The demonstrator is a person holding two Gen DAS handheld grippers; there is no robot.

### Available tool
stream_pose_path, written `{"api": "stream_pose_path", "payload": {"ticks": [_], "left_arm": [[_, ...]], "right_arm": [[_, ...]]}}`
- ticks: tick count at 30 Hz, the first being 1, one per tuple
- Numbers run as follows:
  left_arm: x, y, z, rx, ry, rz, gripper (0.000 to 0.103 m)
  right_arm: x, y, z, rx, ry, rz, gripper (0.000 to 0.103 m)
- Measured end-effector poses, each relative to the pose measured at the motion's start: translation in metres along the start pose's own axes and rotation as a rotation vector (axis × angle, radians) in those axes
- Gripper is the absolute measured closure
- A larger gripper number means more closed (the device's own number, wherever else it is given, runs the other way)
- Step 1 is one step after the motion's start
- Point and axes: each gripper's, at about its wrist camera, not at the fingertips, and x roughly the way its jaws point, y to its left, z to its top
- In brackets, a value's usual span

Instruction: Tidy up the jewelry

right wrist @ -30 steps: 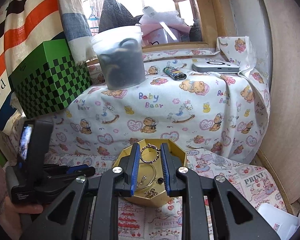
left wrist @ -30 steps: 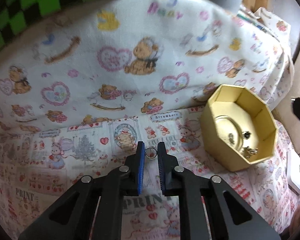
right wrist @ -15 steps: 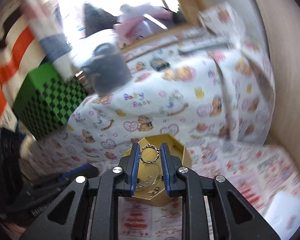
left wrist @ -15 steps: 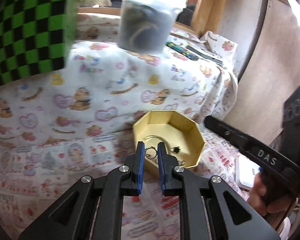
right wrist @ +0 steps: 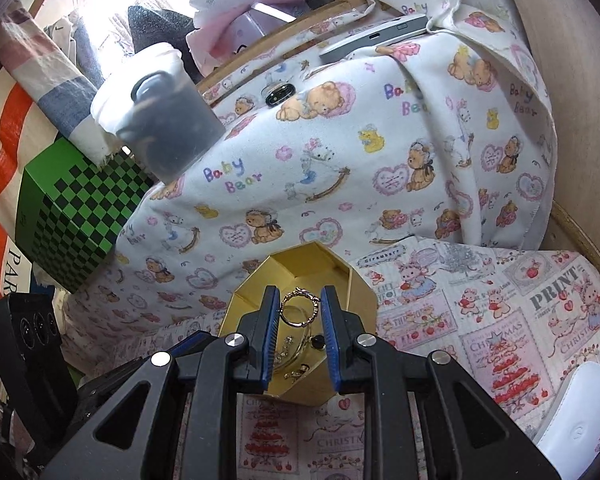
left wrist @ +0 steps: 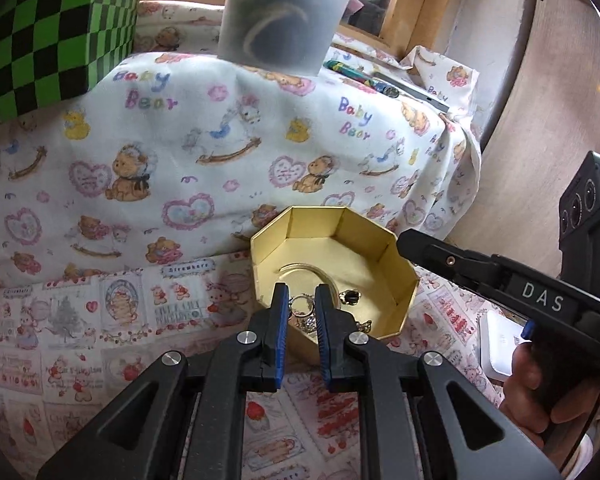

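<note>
Blue-padded black jaws of the left gripper (left wrist: 301,304) are clenched on a small silver ring (left wrist: 299,306), which hangs over the near rim of the gold octagonal cardboard box (left wrist: 384,256). The right gripper (right wrist: 300,306), also black with blue pads, is clamped on a larger silver ring with a beaded band (right wrist: 300,307), held above the same box (right wrist: 362,280). On the box floor lie a few loose pieces: a dark-stoned trinket (left wrist: 350,296), some small gold bits and a thin wire hoop (right wrist: 300,350).

From the left wrist view, the right tool's black body marked DAS (left wrist: 540,302) reaches in from the right, its tip just beside the box's right wall, with a hand (left wrist: 548,400) gripping it. A white flat case (right wrist: 580,420) lies on the printed patchwork cloth (right wrist: 480,320) to the right of the box, leaving bare cloth between them.

Directly behind the box, a white baby-bear print fabric (left wrist: 220,152) rises like a step, closing off the far side. On top of it stand a frosted plastic tub with dark contents (left wrist: 284,16), a lighter (right wrist: 279,94) and a grey flat device (right wrist: 374,36). To the left sits a green-and-black checkered box (right wrist: 76,212). A curved wooden wall (right wrist: 580,100) bounds the right side.
</note>
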Motion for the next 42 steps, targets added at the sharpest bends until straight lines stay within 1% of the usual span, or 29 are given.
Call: {"api": "stream_pose_path", "payload": {"ticks": [2, 5, 10, 11, 12, 13, 14, 17, 19, 20, 21, 23, 25, 26, 27, 28, 29, 31, 33, 34, 35, 36, 38, 42], "left_arm": [[-0.003, 0.000, -0.001, 0.013, -0.010, -0.001, 0.090], [-0.006, 0.000, -0.001, 0.018, -0.021, -0.001, 0.084], [-0.018, 0.003, -0.003, 0.030, -0.042, 0.029, 0.081], [-0.021, 0.003, -0.004, 0.034, -0.051, 0.039, 0.074], [-0.025, 0.004, -0.006, 0.038, -0.061, 0.051, 0.061], [-0.029, 0.006, -0.008, 0.040, -0.064, 0.058, 0.052], [-0.031, 0.008, -0.009, 0.041, -0.063, 0.062, 0.041], [-0.041, 0.017, -0.015, 0.024, -0.082, 0.092, 0.038], [-0.050, 0.026, -0.018, -0.006, -0.108, 0.115, 0.033], [-0.054, 0.029, -0.019, -0.015, -0.122, 0.128, 0.028], [-0.058, 0.032, -0.020, -0.019, -0.137, 0.157, 0.022], [-0.065, 0.038, -0.021, -0.025, -0.161, 0.227, 0.017], [-0.074, 0.047, -0.022, -0.035, -0.183, 0.253, 0.017], [-0.078, 0.051, -0.022, -0.037, -0.189, 0.261, 0.016], [-0.083, 0.054, -0.023, -0.037, -0.198, 0.273, 0.013], [-0.088, 0.057, -0.024, -0.038, -0.210, 0.288, 0.010], [-0.093, 0.059, -0.025, -0.039, -0.222, 0.301, 0.005], [-0.105, 0.062, -0.028, -0.042, -0.256, 0.315, 0.004], [-0.115, 0.063, -0.032, -0.021, -0.286, 0.339, 0.000], [-0.118, 0.064, -0.034, -0.006, -0.295, 0.355, 0.001], [-0.120, 0.063, -0.035, 0.005, -0.302, 0.368, 0.001], [-0.123, 0.064, -0.037, 0.014, -0.317, 0.383, 0.001], [-0.128, 0.067, -0.043, 0.024, -0.347, 0.404, 0.001], [-0.129, 0.074, -0.053, 0.021, -0.379, 0.404, 0.001]], "right_arm": [[0.000, 0.001, 0.001, -0.010, -0.004, -0.012, 0.081], [0.000, 0.002, 0.001, -0.012, -0.005, -0.015, 0.081], [-0.001, 0.002, 0.001, -0.013, -0.008, -0.022, 0.081], [-0.001, 0.002, 0.002, -0.018, -0.008, -0.022, 0.081], [-0.001, 0.002, 0.001, -0.025, -0.008, -0.026, 0.081], [-0.001, 0.003, 0.001, -0.031, -0.011, -0.038, 0.081], [-0.001, 0.004, 0.000, -0.039, -0.011, -0.054, 0.081], [0.002, 0.008, -0.002, -0.070, 0.000, -0.079, 0.081], [0.002, 0.013, -0.004, -0.098, -0.004, -0.092, 0.081], [0.001, 0.017, -0.005, -0.122, -0.012, -0.100, 0.081], [0.000, 0.021, -0.007, -0.146, -0.022, -0.104, 0.080], [-0.002, 0.030, -0.010, -0.189, -0.037, -0.111, 0.080], [-0.004, 0.037, -0.013, -0.219, -0.054, -0.123, 0.076], [-0.006, 0.040, -0.014, -0.231, -0.066, -0.126, 0.071], [-0.008, 0.044, -0.015, -0.246, -0.079, -0.131, 0.065], [-0.009, 0.047, -0.016, -0.262, -0.092, -0.139, 0.061], [-0.011, 0.050, -0.017, -0.277, -0.105, -0.148, 0.055], [-0.013, 0.055, -0.019, -0.301, -0.127, -0.169, 0.055], [-0.014, 0.060, -0.020, -0.317, -0.137, -0.174, 0.055], [-0.015, 0.061, -0.021, -0.323, -0.143, -0.178, 0.054], [-0.016, 0.062, -0.022, -0.327, -0.148, -0.180, 0.050], [-0.016, 0.064, -0.024, -0.335, -0.160, -0.179, 0.042], [-0.018, 0.069, -0.027, -0.349, -0.185, -0.179, 0.032], [-0.018, 0.079, -0.036, -0.395, -0.241, -0.213, 0.025]]}}
